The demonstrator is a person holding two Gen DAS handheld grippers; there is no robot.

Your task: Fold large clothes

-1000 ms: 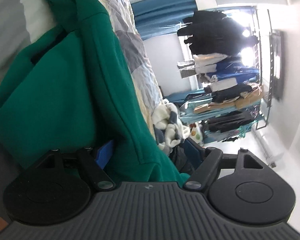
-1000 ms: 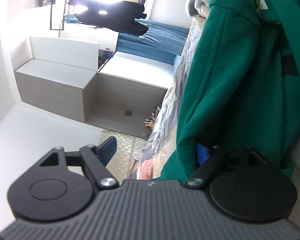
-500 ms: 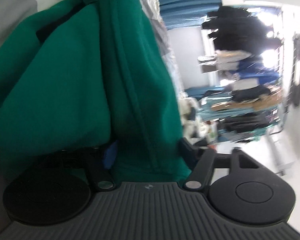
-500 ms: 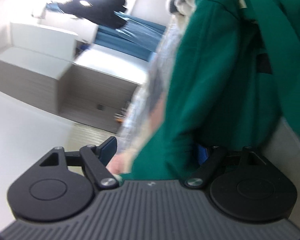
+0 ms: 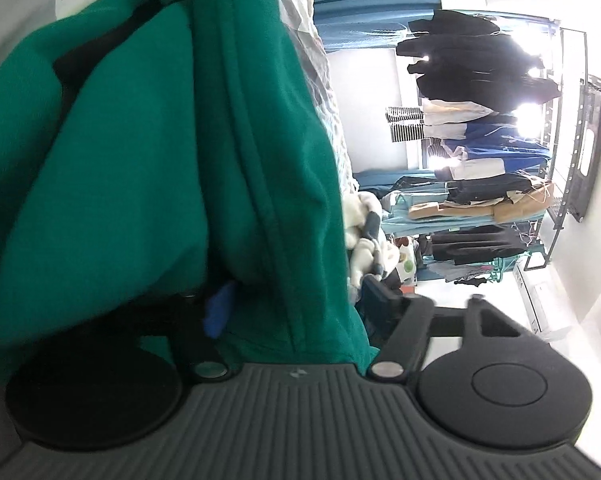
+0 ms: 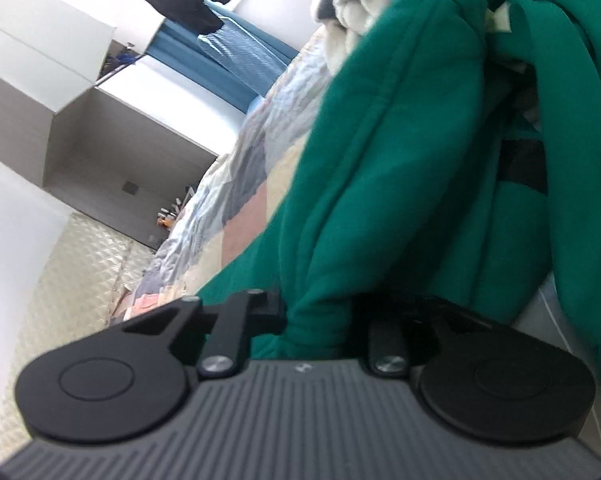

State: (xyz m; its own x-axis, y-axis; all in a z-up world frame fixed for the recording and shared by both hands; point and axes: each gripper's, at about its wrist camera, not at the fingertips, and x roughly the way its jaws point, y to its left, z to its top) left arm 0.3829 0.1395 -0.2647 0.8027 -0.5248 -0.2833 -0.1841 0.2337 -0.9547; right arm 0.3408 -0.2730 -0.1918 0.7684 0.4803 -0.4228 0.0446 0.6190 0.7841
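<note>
Green sweatshirt [image 5: 148, 152] lies bunched on patchwork quilt [image 6: 244, 160], filling most of both wrist views. Left gripper [image 5: 296, 300]: jaws opening, spread wide, thick fold of sweatshirt hem between them; blue pad [image 5: 219, 312] half buried in cloth on 1 side, other finger [image 5: 380, 300] clear of fabric. Right gripper [image 6: 320, 316]: jaws closing, drawn near together, green fold bunched and pinched between them. Clothes rack [image 5: 500, 152] with dark coats stands well apart in background. White cabinet [image 6: 52, 52] beyond bed.
</note>
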